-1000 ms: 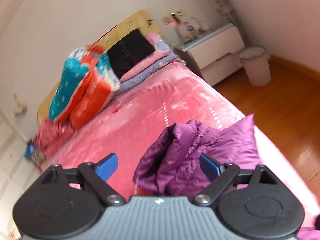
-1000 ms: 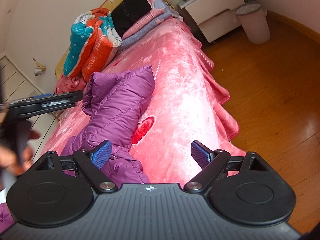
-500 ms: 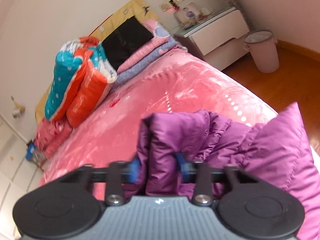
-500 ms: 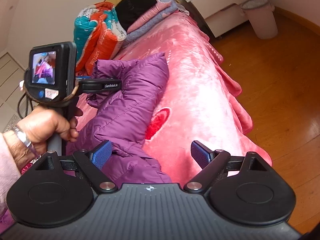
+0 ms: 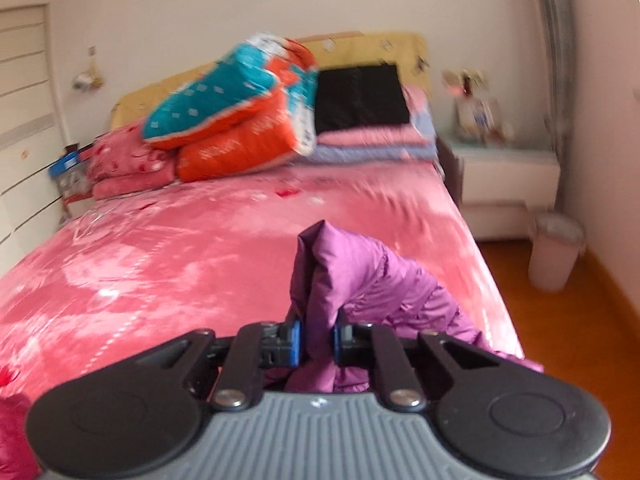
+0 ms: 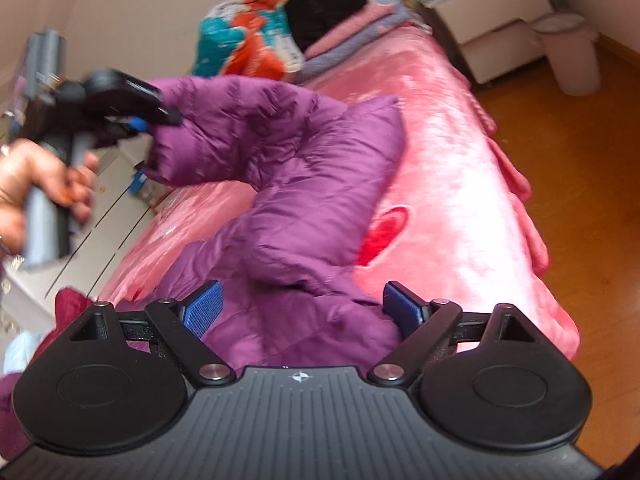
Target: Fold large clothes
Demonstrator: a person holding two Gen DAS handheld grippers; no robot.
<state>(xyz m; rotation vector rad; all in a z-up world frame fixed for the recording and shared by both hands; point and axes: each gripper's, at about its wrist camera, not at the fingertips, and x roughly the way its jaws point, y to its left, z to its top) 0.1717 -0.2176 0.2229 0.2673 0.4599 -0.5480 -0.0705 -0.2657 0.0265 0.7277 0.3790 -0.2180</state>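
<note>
- Right up close, right wrist view: right gripper [image 6: 302, 310] w/ fingers wide apart, blue pads clear of the cloth, nothing pinched; it hangs low over the near end of the purple puffer jacket [image 6: 312, 208].
- Left wrist view: left gripper [image 5: 316, 338] closing, blue pads pressed on a fold of the jacket [image 5: 340, 276]; the fabric stands up in a peak between the fingers.
- Jacket lies along the pink bed cover [image 6: 432, 152], near the foot and the floor-side edge. One end is raised off the cover, hanging from the left gripper [image 6: 138, 122]; the rest sags down to the bed.
- A hand [image 6: 36, 184] grips the left tool's handle at the left of the right wrist view; blurred.
- Red heart print [image 6: 382, 236] on the cover, just beside the jacket's edge.
- Mid bed: bare pink cover [image 5: 180, 248], shiny, creased.
- Head of bed: teal/orange folded quilt [image 5: 240, 108], pink pillows [image 5: 128, 164] beside it, black item [image 5: 360, 98] on a pink & lilac folded stack [image 5: 372, 146].
- Yellow headboard [image 5: 360, 46] behind those, vs. the wall.
- Far right: white nightstand [image 5: 508, 176] w/ small clutter on top (too blurred to tell), pale bin [image 5: 556, 252] on the wood floor [image 5: 580, 340].
- Far left: white drawers [image 5: 24, 128].
</note>
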